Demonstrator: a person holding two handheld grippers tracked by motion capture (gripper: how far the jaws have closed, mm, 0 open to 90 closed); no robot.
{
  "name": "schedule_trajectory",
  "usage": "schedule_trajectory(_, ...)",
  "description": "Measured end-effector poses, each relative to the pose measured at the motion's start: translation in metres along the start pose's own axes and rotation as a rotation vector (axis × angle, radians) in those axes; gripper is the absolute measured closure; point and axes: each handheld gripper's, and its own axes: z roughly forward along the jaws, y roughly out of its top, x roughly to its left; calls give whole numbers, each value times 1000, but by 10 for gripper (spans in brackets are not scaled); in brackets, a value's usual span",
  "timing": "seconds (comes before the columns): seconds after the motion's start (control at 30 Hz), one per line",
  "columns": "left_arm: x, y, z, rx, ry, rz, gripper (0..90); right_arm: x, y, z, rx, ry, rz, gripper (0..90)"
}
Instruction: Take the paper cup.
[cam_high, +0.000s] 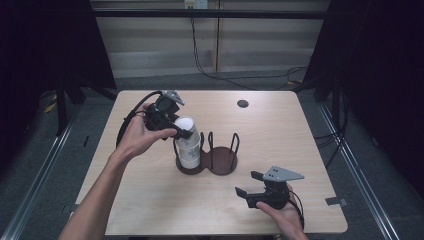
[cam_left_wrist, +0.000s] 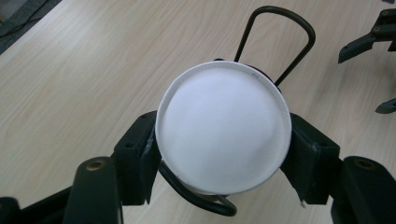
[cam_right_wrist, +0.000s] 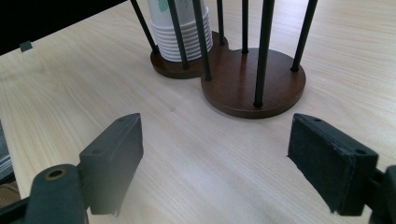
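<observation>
A stack of white paper cups (cam_high: 189, 150) stands upside down in the left ring of a dark wooden two-ring holder (cam_high: 223, 161) with black wire loops. My left gripper (cam_high: 184, 131) reaches in from the left and is shut on the top cup (cam_left_wrist: 223, 128), its pads (cam_left_wrist: 144, 156) pressing on both sides just under the cup's round base. The right ring (cam_right_wrist: 247, 81) holds nothing. My right gripper (cam_high: 248, 184) rests open near the table's front right, pointing at the holder; between its jaws (cam_right_wrist: 222, 161) lies only bare table. The cup stack (cam_right_wrist: 180, 28) stands beyond them.
The light wooden table (cam_high: 280, 130) has a small dark round hole (cam_high: 243, 103) at the back. Black cables (cam_high: 235, 77) trail over the floor behind it. Dark curtains hang at both sides.
</observation>
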Motion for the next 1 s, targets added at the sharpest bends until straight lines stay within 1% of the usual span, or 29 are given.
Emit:
schedule_trajectory(0.03,0,0,-1,-8,-1,-1,353,0,0,0,1,0,0,175)
schedule_trajectory(0.07,0,0,-3,-9,-1,7,353,0,0,0,1,1,1,175)
schedule_trajectory(0.13,0,-1,-4,-21,0,-2,353,0,0,0,1,0,1,175)
schedule_trajectory(0.17,1,-1,-6,-29,5,3,352,0,0,0,0,1,3,175)
schedule_trajectory(0.2,1,-2,-7,-44,9,-3,353,0,0,0,0,1,2,175)
schedule_trajectory(0.23,2,-2,-9,-51,13,3,353,0,0,0,0,0,2,175)
schedule_trajectory(0.27,1,-3,-9,-63,13,-10,353,0,0,0,0,0,3,175)
schedule_trajectory(0.33,1,-4,-11,-69,11,-9,353,0,0,0,1,-2,3,175)
schedule_trajectory(0.37,2,-5,-13,-71,12,1,354,0,0,0,1,-3,2,175)
schedule_trajectory(0.4,1,-5,-13,-91,4,-17,354,0,0,0,1,-4,2,175)
schedule_trajectory(0.5,1,-6,-17,-103,8,-6,354,0,0,0,0,-4,3,175)
schedule_trajectory(0.53,0,-6,-18,-110,6,-12,354,0,0,0,1,-5,3,175)
schedule_trajectory(0.6,0,-7,-20,-119,9,-7,355,-1,0,0,2,-5,2,175)
schedule_trajectory(0.7,-2,-8,-21,-132,13,-6,356,-1,0,0,3,-8,3,176)
schedule_trajectory(0.8,-9,-8,-24,-154,13,3,357,-1,0,-1,-1,-10,0,176)
schedule_trajectory(0.9,-9,-10,-26,-168,17,1,357,-1,0,0,1,-11,3,176)
schedule_trajectory(0.93,-9,-11,-26,-176,10,-7,357,-1,0,-1,-2,-10,-1,176)
schedule_trajectory(1.0,-10,-13,-27,-186,12,0,357,-1,0,-1,-1,-11,3,176)
